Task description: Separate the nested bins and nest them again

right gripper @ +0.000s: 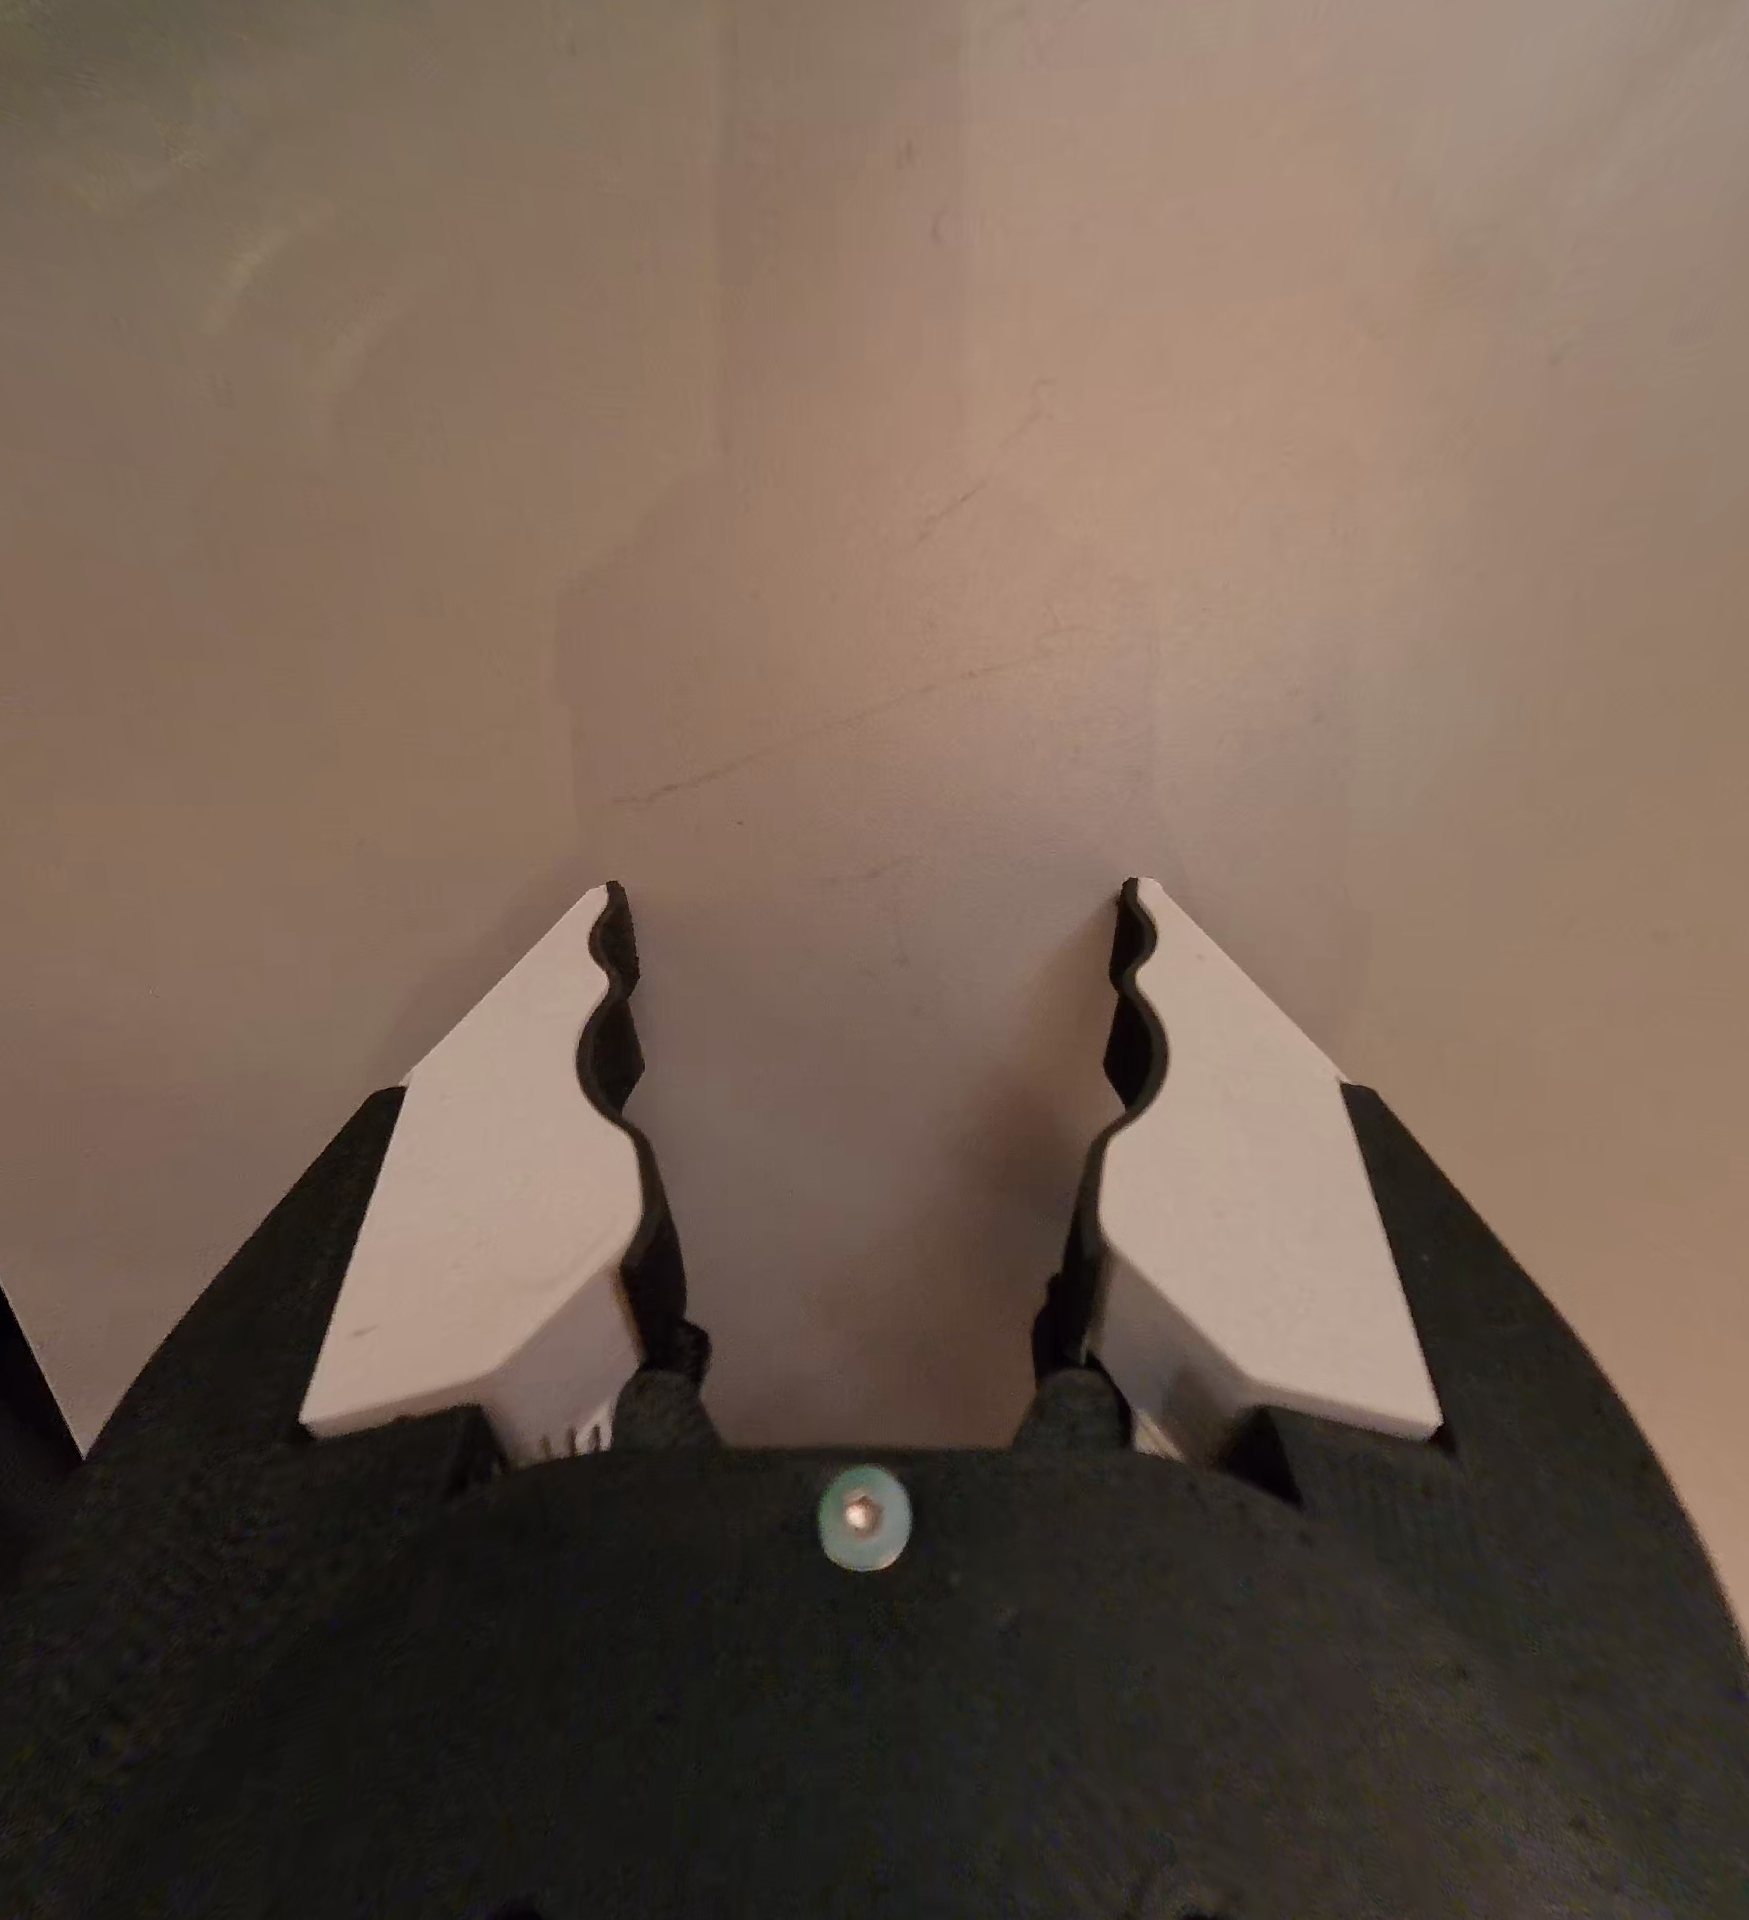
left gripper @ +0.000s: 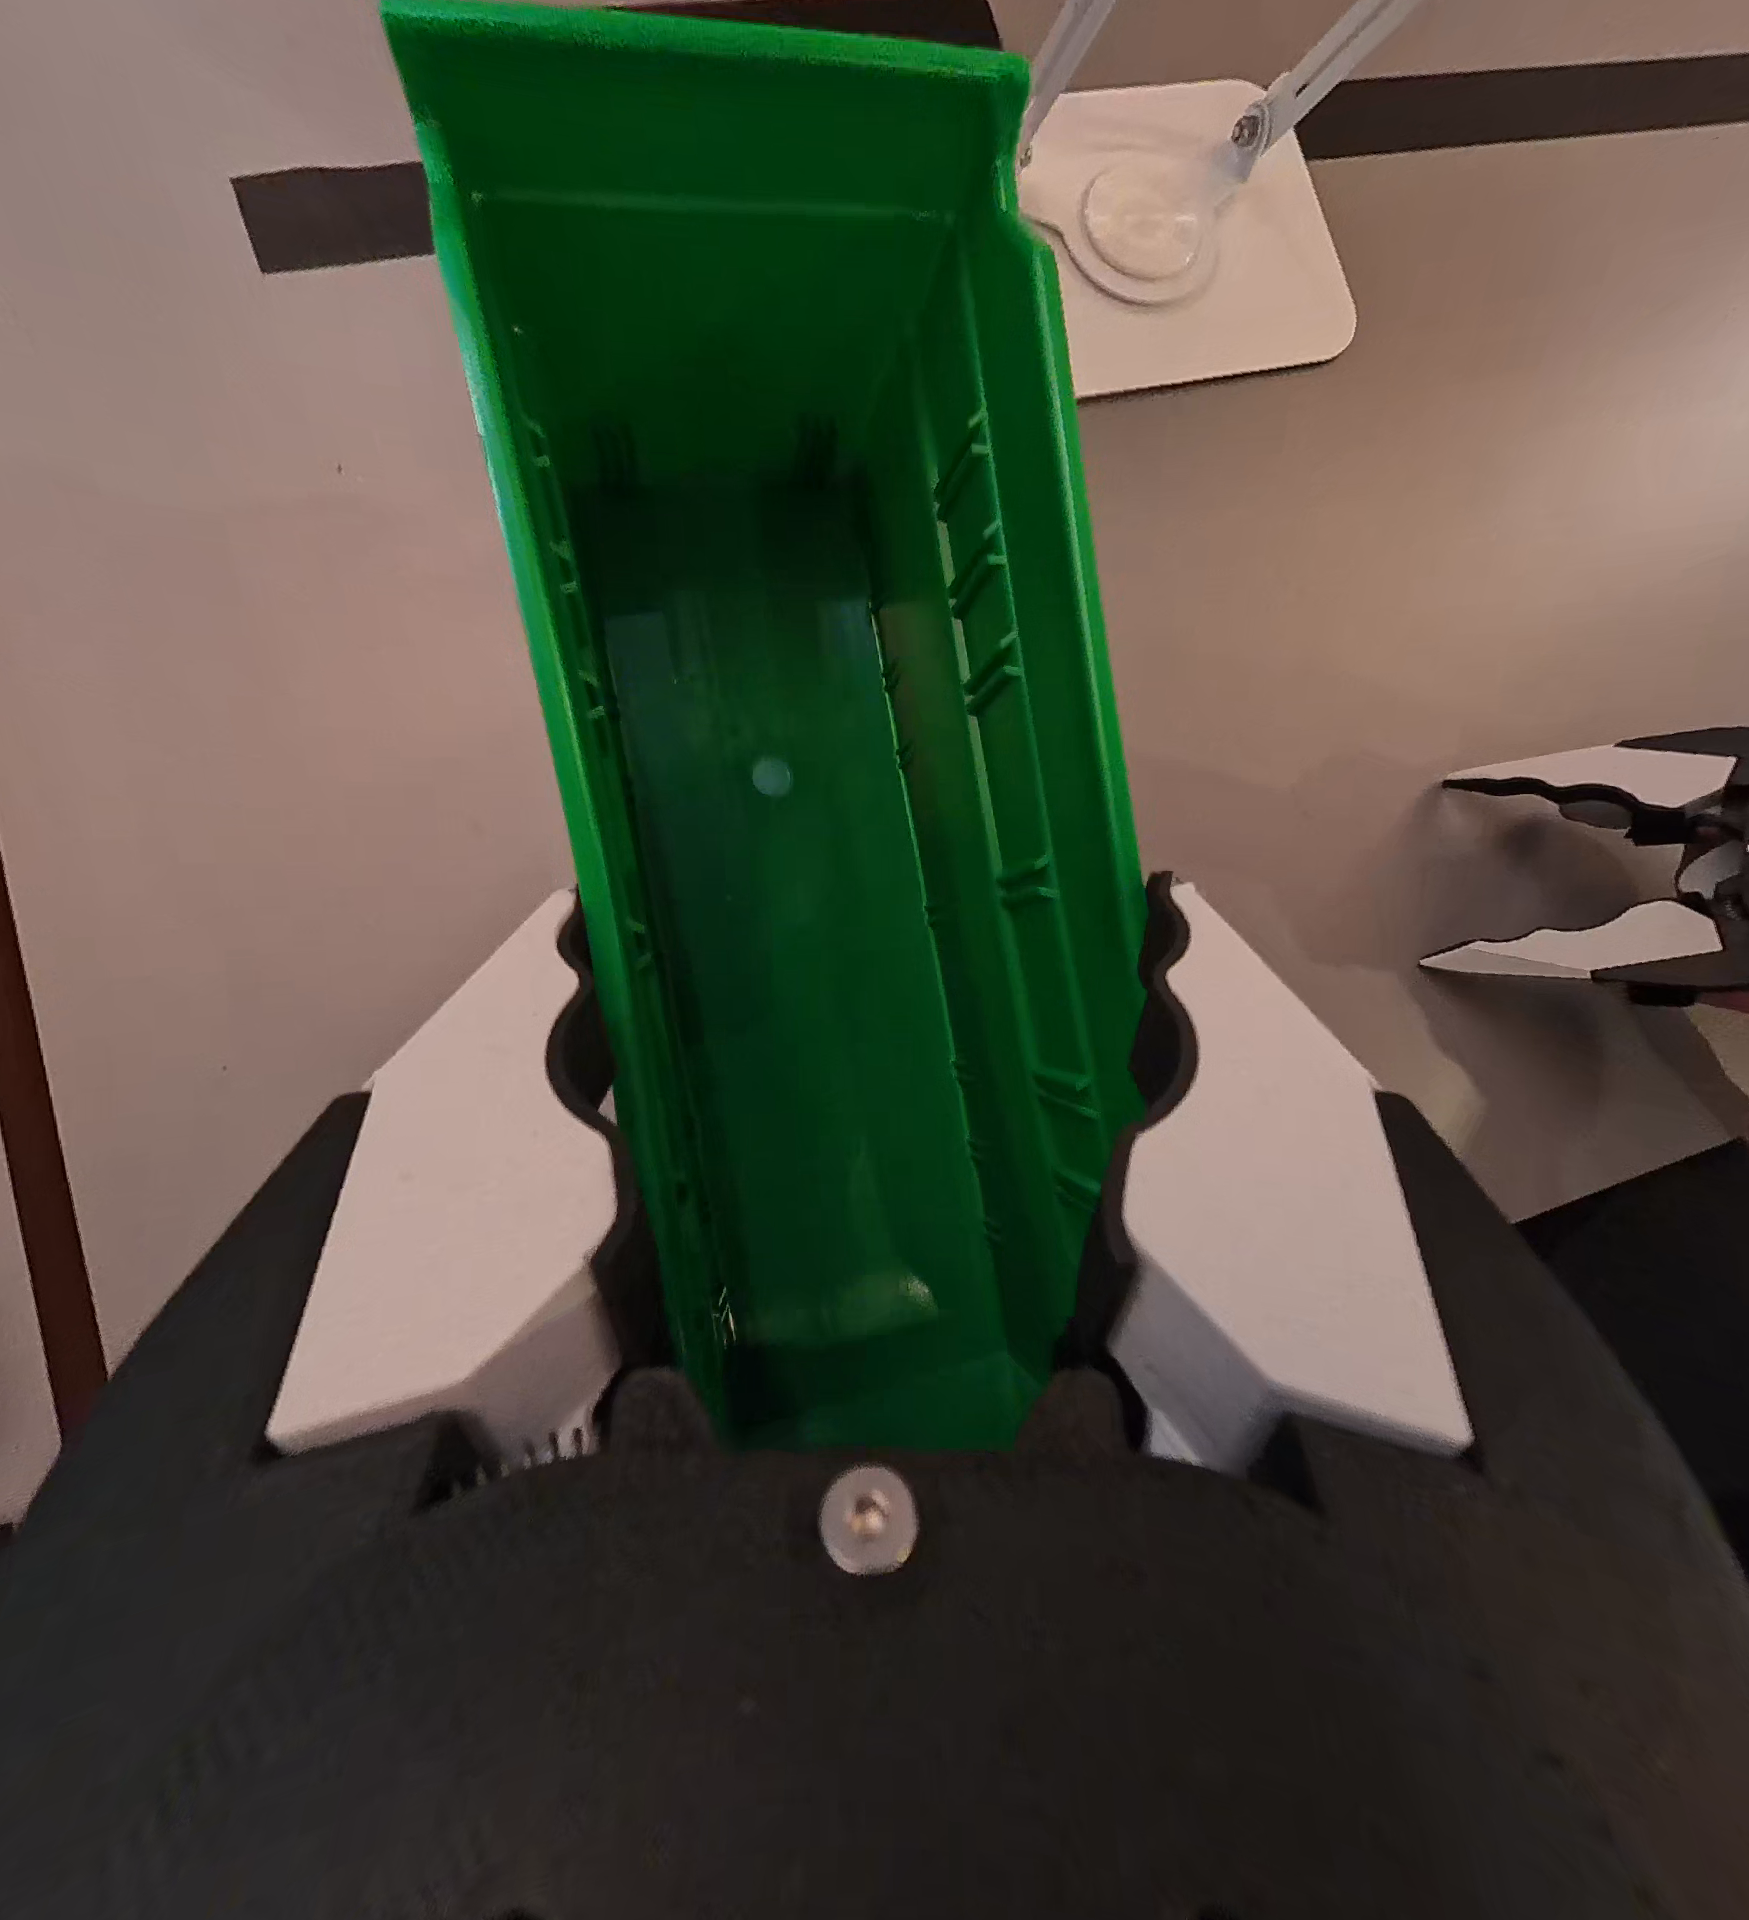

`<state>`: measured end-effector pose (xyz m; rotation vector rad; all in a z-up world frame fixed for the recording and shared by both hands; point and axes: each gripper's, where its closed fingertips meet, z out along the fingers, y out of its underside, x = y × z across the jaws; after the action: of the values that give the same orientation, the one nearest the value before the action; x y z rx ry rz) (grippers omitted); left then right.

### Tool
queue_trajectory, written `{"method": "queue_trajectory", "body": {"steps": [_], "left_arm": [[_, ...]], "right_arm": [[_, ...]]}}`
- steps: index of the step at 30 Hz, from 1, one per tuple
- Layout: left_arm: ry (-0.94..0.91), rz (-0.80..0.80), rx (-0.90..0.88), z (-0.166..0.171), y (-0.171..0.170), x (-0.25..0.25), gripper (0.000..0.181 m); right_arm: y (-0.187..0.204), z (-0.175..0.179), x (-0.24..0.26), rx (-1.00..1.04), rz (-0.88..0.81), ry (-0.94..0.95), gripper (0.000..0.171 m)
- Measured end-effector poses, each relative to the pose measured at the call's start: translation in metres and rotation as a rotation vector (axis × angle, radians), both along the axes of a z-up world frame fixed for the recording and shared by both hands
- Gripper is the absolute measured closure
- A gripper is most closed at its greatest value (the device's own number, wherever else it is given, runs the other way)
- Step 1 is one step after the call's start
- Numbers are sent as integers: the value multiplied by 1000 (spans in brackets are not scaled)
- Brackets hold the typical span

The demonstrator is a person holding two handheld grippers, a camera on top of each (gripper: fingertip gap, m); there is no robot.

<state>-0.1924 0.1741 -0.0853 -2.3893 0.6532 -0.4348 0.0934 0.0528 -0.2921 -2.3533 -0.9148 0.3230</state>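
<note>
Green bin (left gripper: pixel 808 831): held up off the table (left gripper: pixel 226 623), filling the middle of the left wrist view, its open inside facing the camera.
Long axis: runs from the bottom centre of the frame up to the top edge, leaning slightly left.
Left gripper (left gripper: pixel 865 925): pinching the bin across its width, one finger on each side wall near the close end.
Right gripper (right gripper: pixel 875 904): spread wide with nothing between the fingers, over bare table; seen at the right edge of the left view, well apart from the bin.
Nearer arm: the left one, judged to carry the next move alone unless the right comes across.
Second bin: not visible in either view, so where the held bin should go cannot be told.
Cut off: the bin's far rim at the top edge; its underside is hidden.
Lamp base (left gripper: pixel 1213 229): white, upper right, behind the bin.
</note>
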Motion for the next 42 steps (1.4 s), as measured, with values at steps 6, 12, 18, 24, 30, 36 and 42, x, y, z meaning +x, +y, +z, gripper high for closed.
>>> {"method": "queue_trajectory", "body": {"steps": [6, 12, 18, 24, 30, 36, 42], "left_arm": [[-2, -2, 9, 5, -1, 1, 82], [-18, -1, 32, 19, -1, -1, 85], [-51, 1, 87, 31, 1, -2, 155], [108, -19, -72, -18, -4, -6, 83], [101, -45, -124, -22, -8, 5, 36], [309, -15, -268, -58, -10, 2, 33], [261, 0, -268, -48, -7, -1, 67]], "right_arm": [[0, 0, 0, 1, 0, 1, 80], [0, 0, 0, 1, 1, 0, 80], [0, 0, 0, 0, 1, -1, 80], [0, 0, 0, -1, 0, -1, 80], [0, 0, 0, 0, 1, -1, 80], [0, 0, 0, 0, 2, 0, 80], [0, 0, 0, 1, 5, -1, 81]]}}
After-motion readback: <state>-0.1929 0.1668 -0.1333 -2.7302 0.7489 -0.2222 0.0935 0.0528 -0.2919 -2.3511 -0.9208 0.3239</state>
